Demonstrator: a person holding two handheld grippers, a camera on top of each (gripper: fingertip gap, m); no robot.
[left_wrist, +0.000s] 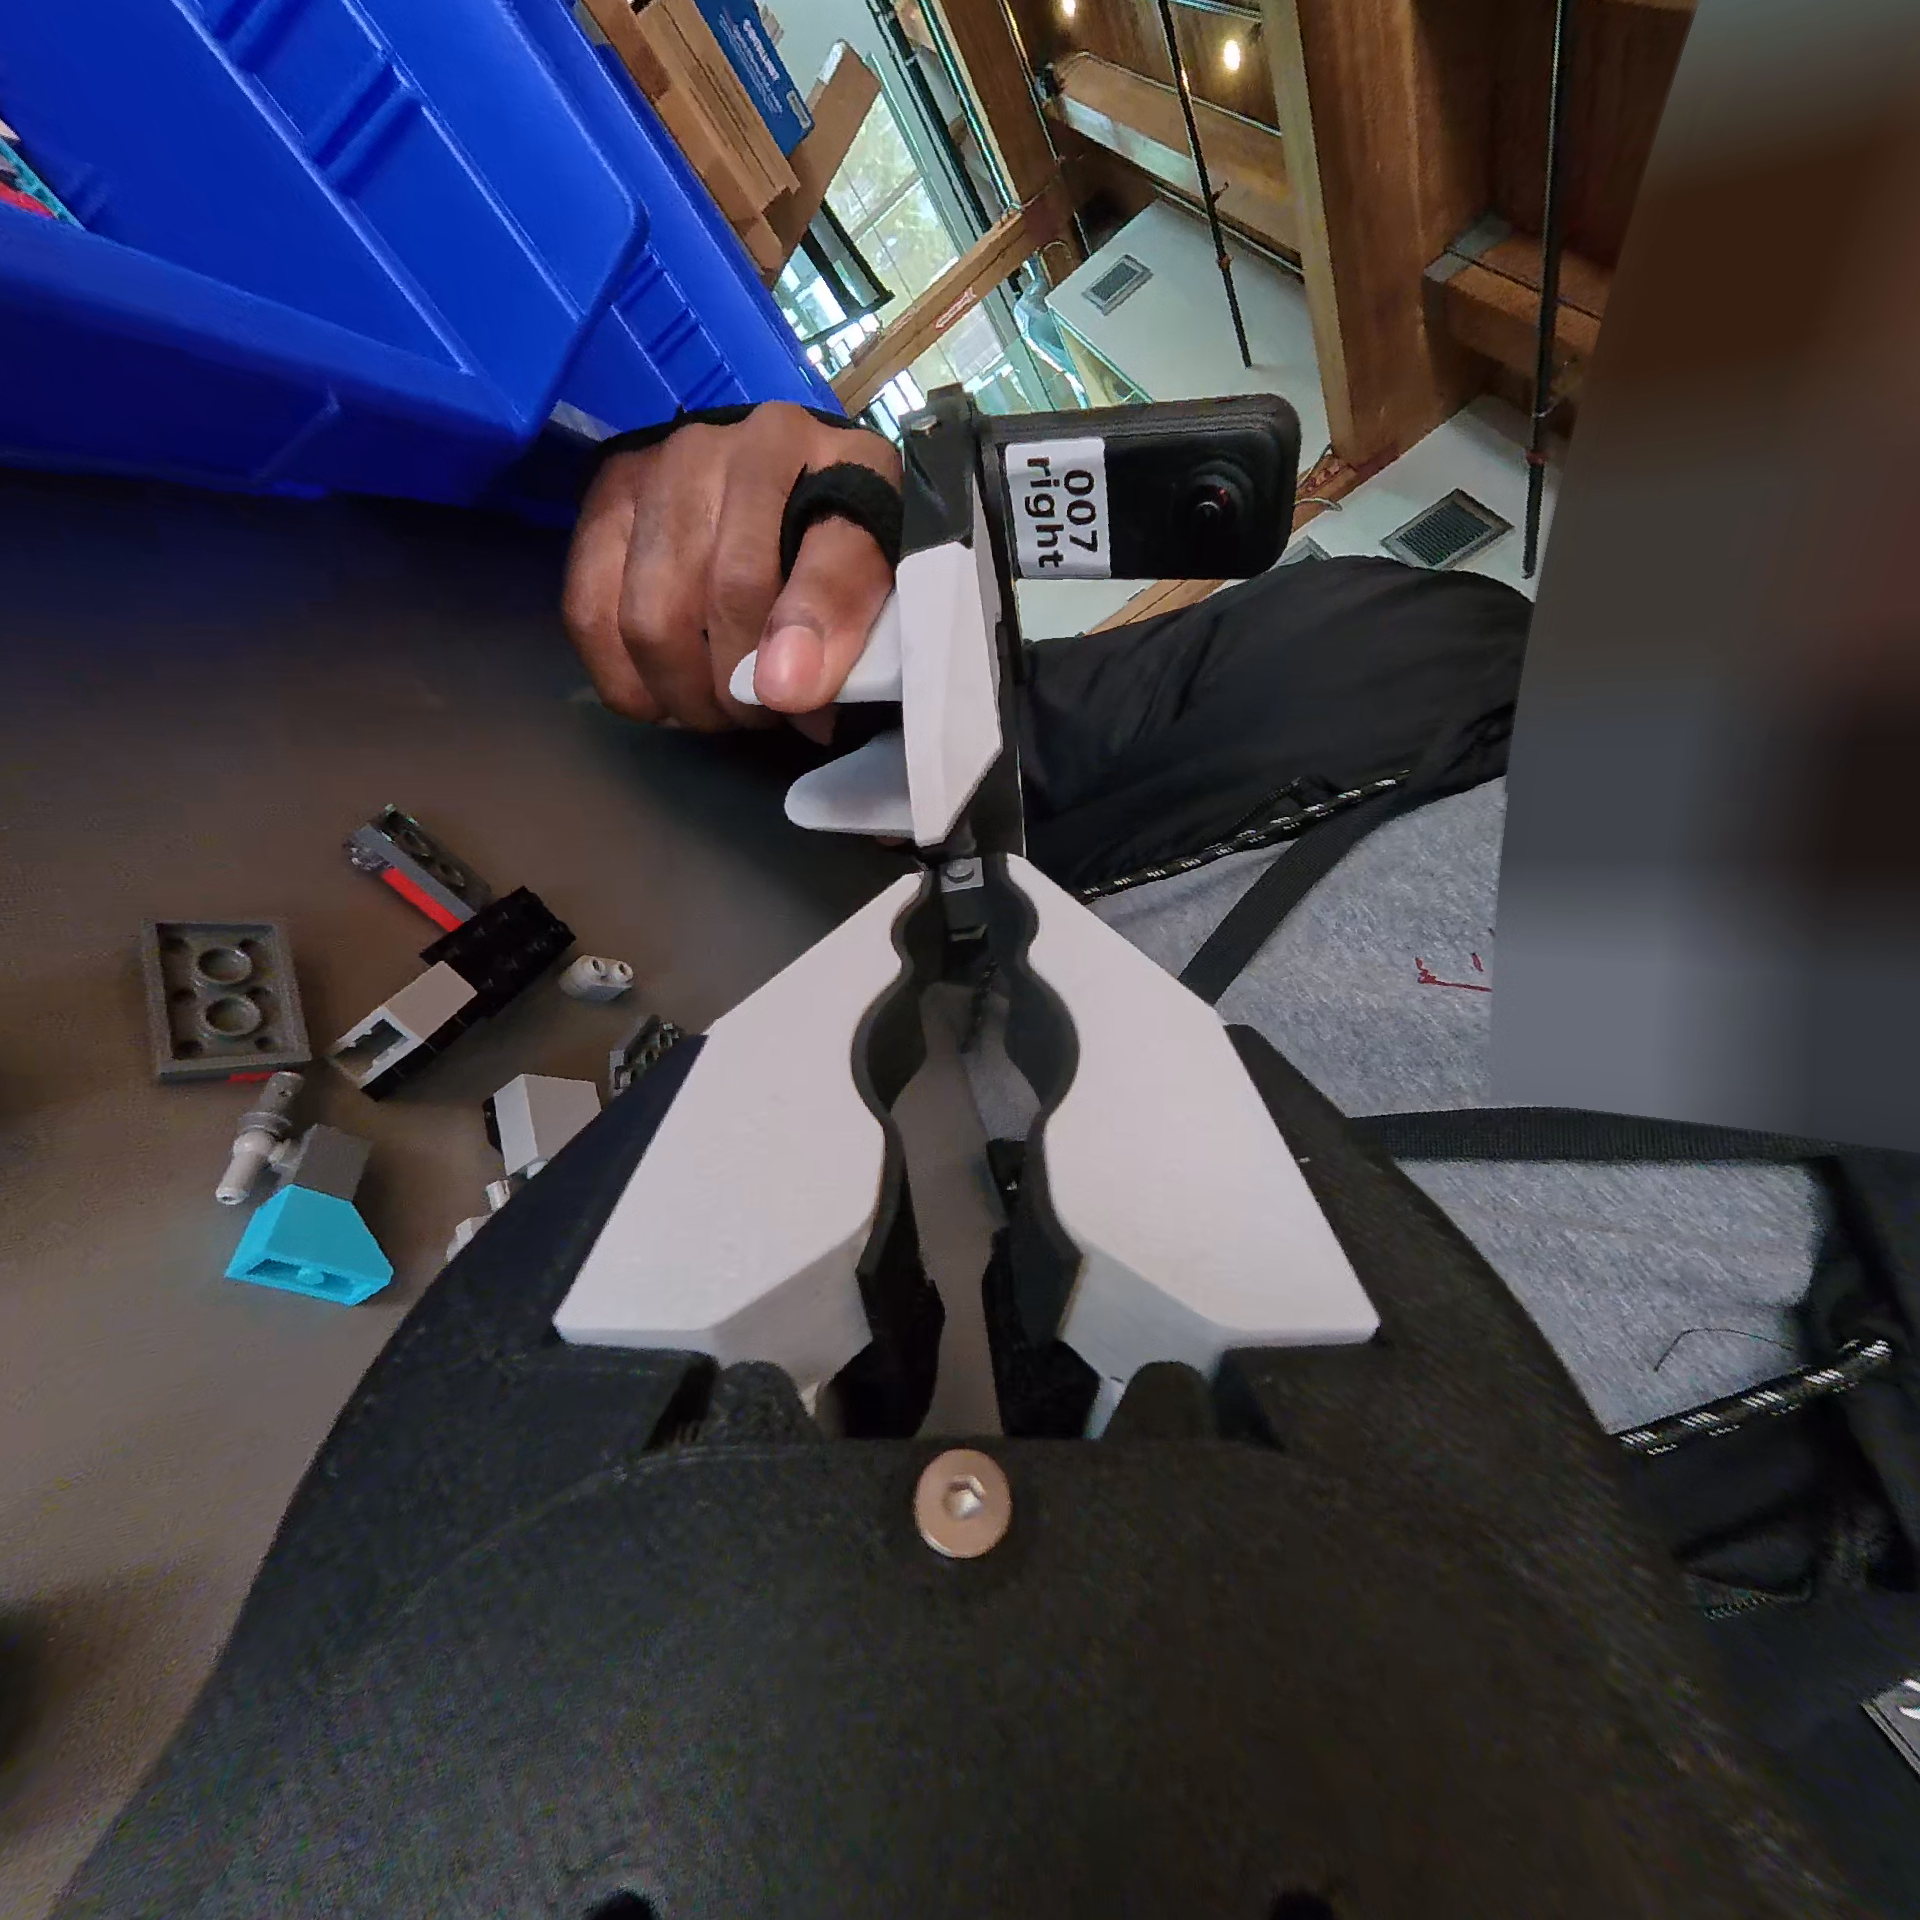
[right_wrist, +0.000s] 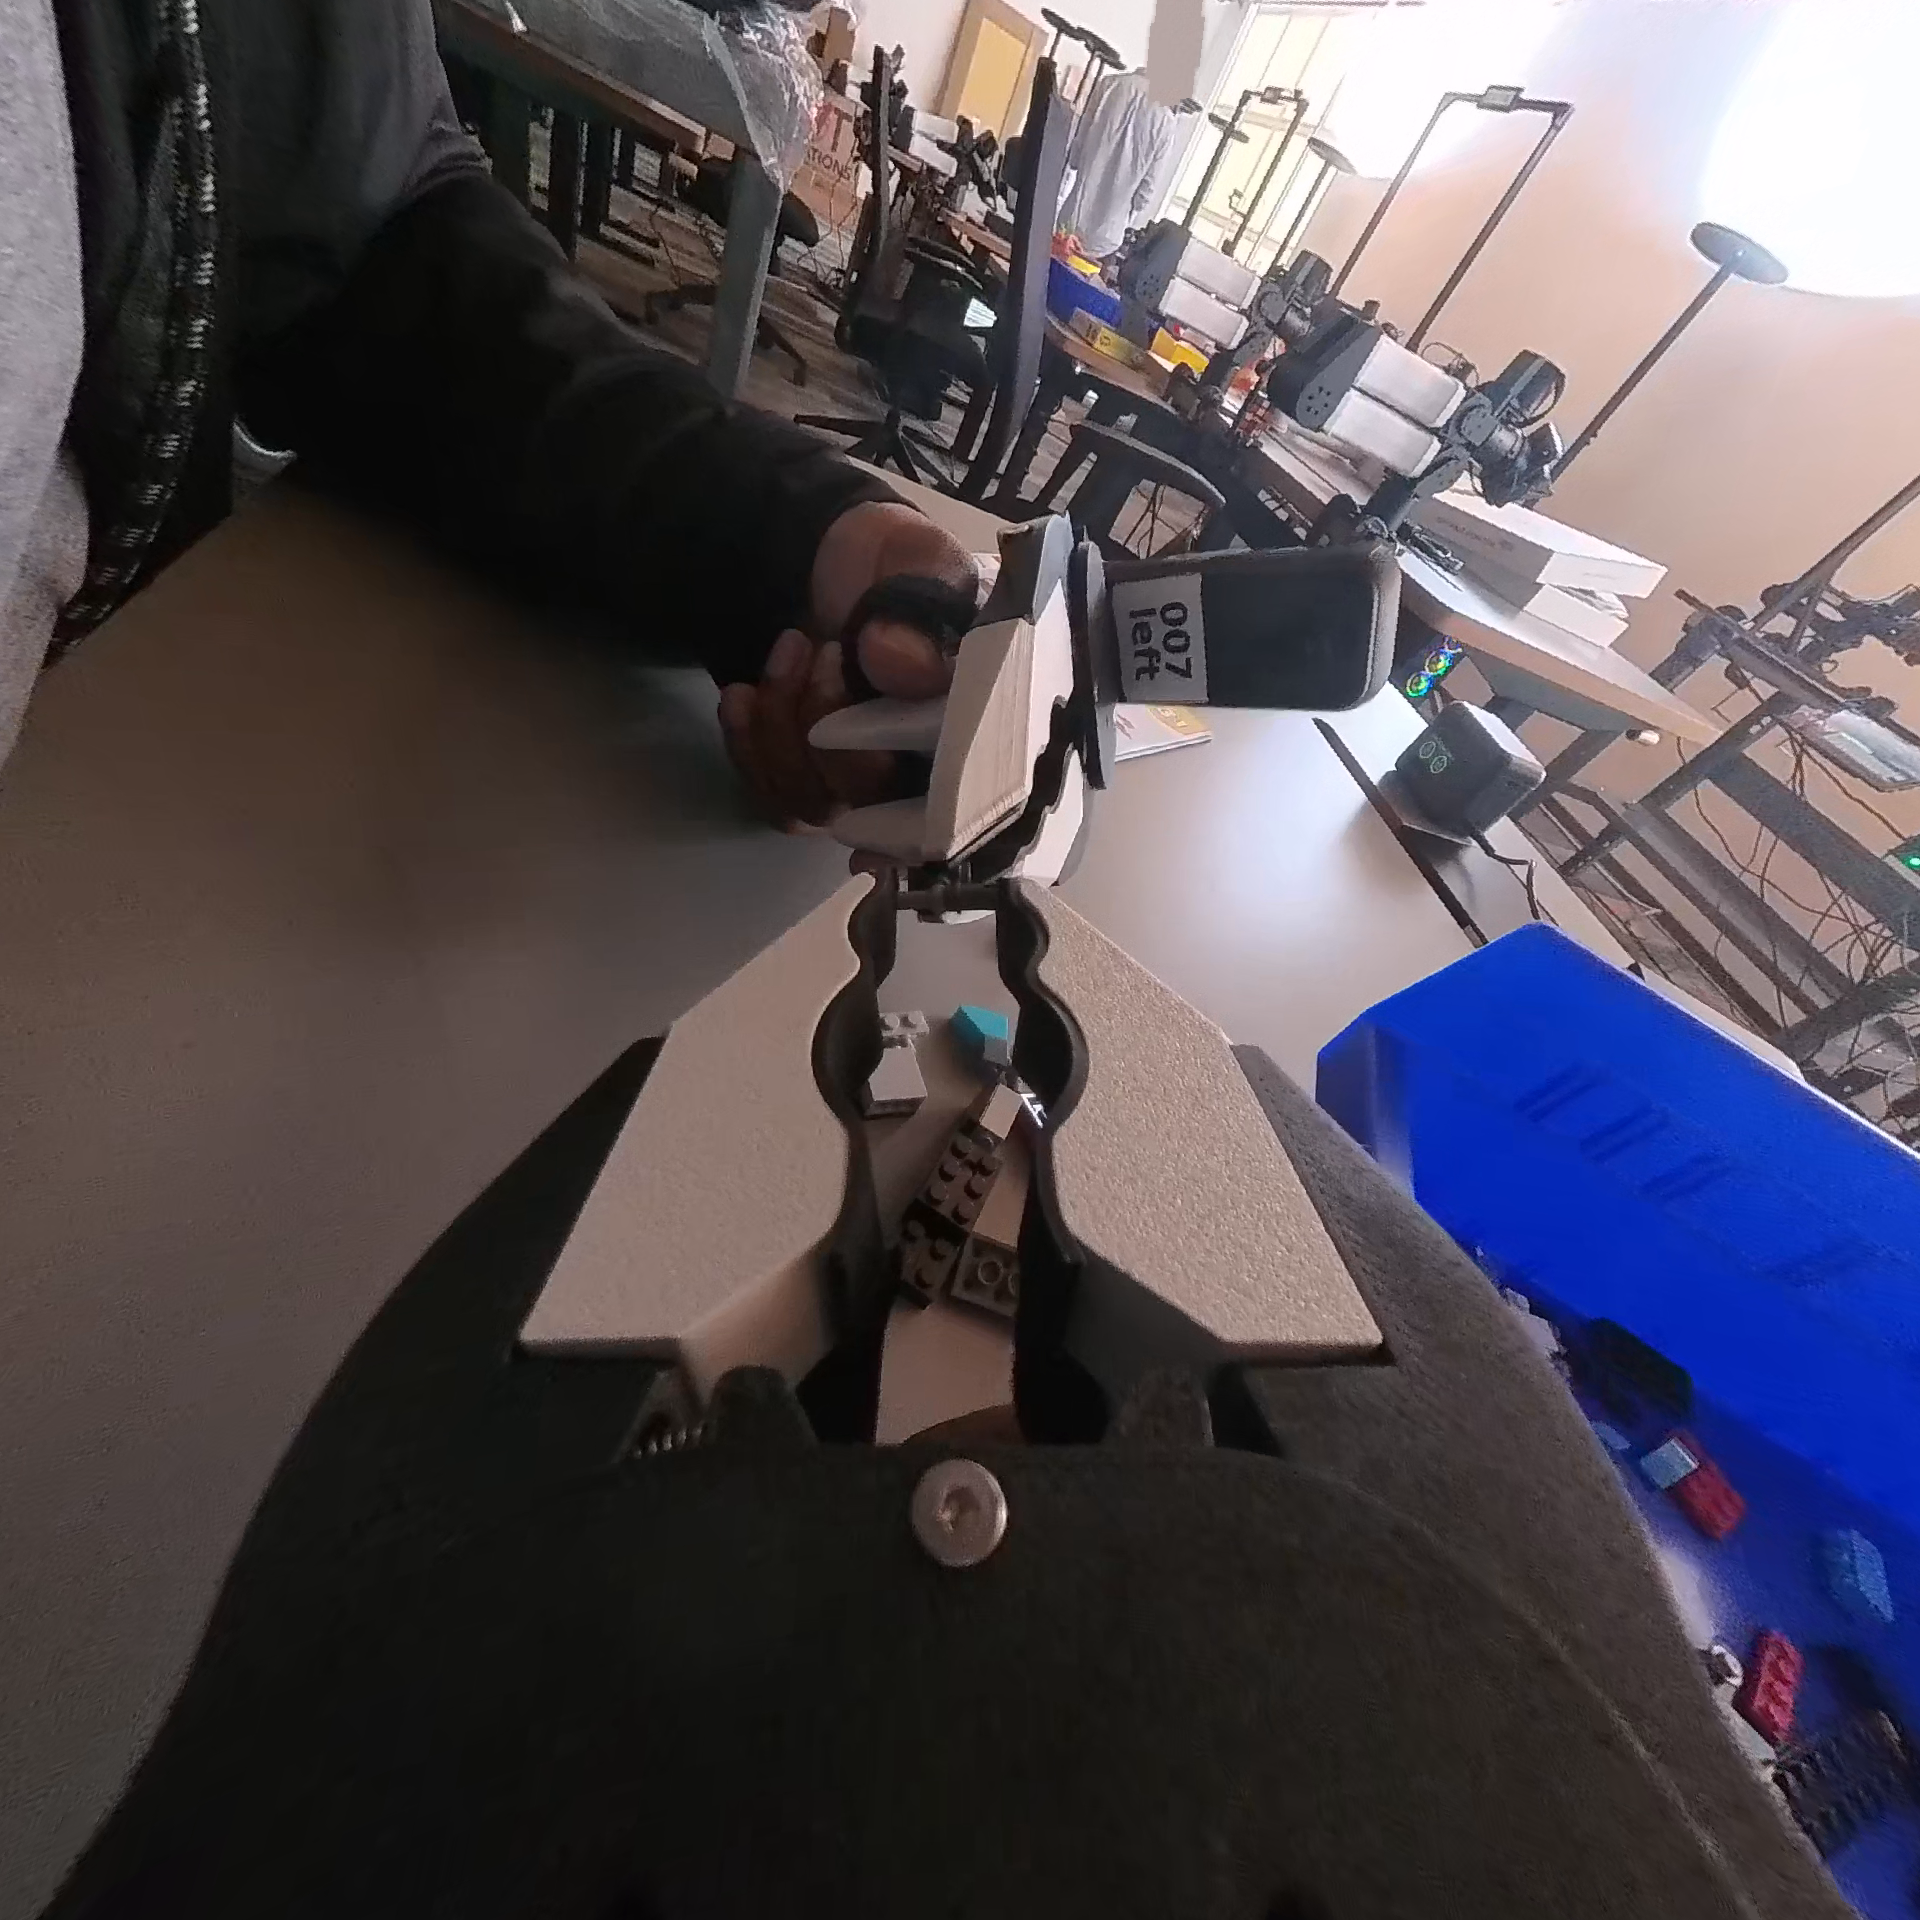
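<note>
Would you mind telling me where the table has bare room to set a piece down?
The table lies bare between the sleeve and the grippers. A bare strip also runs between the blue bin and the loose bricks. It is crowded around the dark grey plate, the black and grey assembly and the teal brick.

- A white label (left_wrist: 1067, 506) with black print sits on the right gripper's camera (left_wrist: 1195, 488).
- A similar white label (right_wrist: 1162, 639) sits on the left gripper's camera (right_wrist: 1288, 644).

Loose bricks (left_wrist: 343, 1049) lie on the table (left_wrist: 260, 707), the bin (left_wrist: 312, 229) seemingly behind them.
</note>
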